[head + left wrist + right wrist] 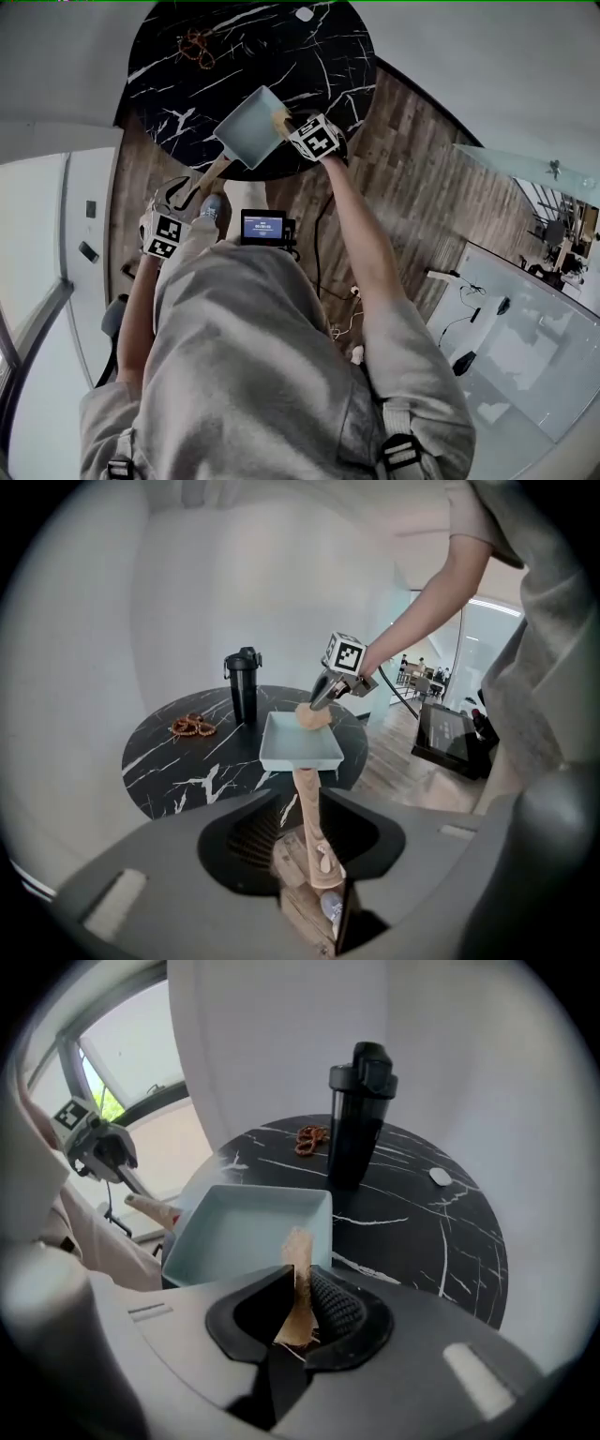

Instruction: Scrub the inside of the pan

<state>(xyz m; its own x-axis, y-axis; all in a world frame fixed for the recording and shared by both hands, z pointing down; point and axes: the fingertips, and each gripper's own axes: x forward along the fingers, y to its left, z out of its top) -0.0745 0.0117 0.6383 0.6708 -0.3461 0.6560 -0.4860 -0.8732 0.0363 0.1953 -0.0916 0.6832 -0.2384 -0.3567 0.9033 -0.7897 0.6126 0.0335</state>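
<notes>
Clamping a tan scrub pad, right claw at the pan.
Only the left claw view shows its jaws apart around the pan handle.

Grey short-sleeved top, strap buckles, dark grey left tongs, matching right tongs, black-and-white marker cubes

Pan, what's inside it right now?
The pan shows a bare pale bottom. The scrubber, held by the right gripper, hangs over one edge and covers the patch beneath it, so that spot cannot be checked.
</notes>
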